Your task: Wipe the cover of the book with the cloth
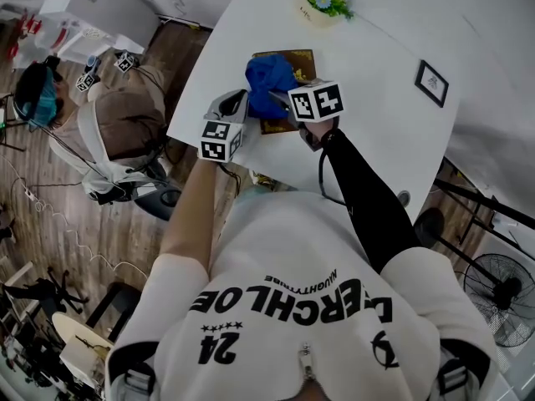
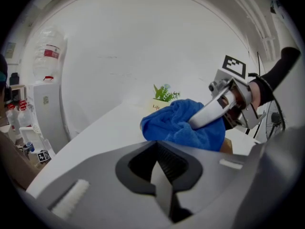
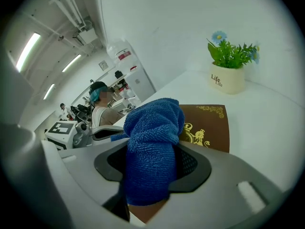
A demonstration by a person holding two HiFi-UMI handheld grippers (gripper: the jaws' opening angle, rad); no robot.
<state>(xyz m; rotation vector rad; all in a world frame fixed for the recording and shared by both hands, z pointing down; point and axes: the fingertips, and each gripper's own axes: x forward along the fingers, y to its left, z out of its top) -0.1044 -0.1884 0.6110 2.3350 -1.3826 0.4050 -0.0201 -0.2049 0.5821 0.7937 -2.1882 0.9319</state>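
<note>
The right gripper clamps a nubby blue terry cloth, bunched atop the flat brown book with its gold ornament, on a smooth white table. The left gripper, jaws together and empty, is just left of the book. The right forearm, in a black sleeve, reaches forward.

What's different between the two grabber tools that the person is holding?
The right gripper is clamped on the blue cloth; the left gripper is shut on nothing. The right gripper is over the brown book; the left gripper is beside it. Each carries a marker cube.
</note>
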